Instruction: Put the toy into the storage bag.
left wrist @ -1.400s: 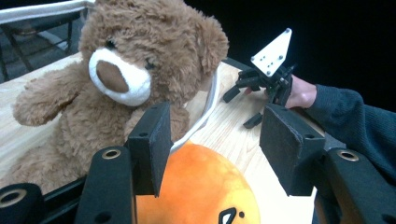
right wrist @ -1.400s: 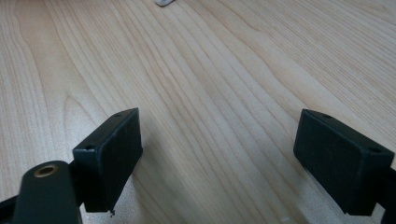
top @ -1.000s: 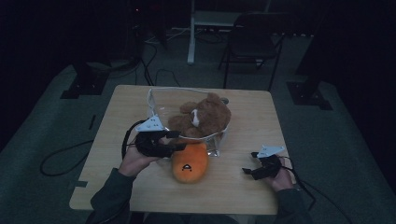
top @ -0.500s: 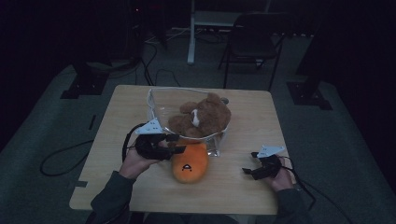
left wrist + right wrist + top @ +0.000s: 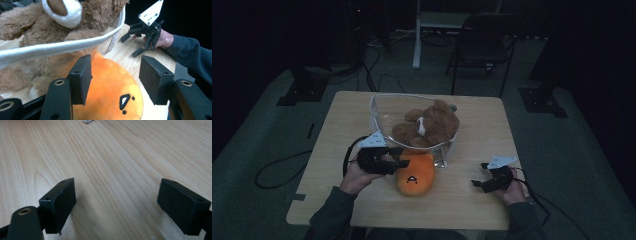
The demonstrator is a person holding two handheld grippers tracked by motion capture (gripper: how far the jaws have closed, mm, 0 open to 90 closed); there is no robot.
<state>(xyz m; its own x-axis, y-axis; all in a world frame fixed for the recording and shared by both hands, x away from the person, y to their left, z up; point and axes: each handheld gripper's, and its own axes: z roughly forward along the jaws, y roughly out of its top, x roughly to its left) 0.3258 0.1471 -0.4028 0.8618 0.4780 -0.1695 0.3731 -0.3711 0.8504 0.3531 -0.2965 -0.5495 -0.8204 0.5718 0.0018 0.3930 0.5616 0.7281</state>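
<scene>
An orange plush toy (image 5: 414,175) with a small black face mark lies on the wooden table (image 5: 342,120), against the front of a clear bag (image 5: 377,107) with a white rim. A brown teddy bear (image 5: 427,127) sits inside the bag. My left gripper (image 5: 398,160) is at the plush's left side. In the left gripper view its jaws stand open, straddling the top of the orange plush (image 5: 110,90) without pressing it, and the bear (image 5: 50,27) is behind the bag's rim (image 5: 62,47). My right gripper (image 5: 478,174) rests open on bare wood at the front right.
The right hand and right gripper (image 5: 129,45) lie beyond the plush in the left gripper view. A small white object (image 5: 87,121) lies far ahead of the right gripper (image 5: 117,192). A chair (image 5: 482,40) and floor cables (image 5: 277,170) surround the table.
My left gripper has shifted slightly beside the orange plush, its grey plate tilting out of sight and back. The plush, the bear and the right gripper have stayed put.
</scene>
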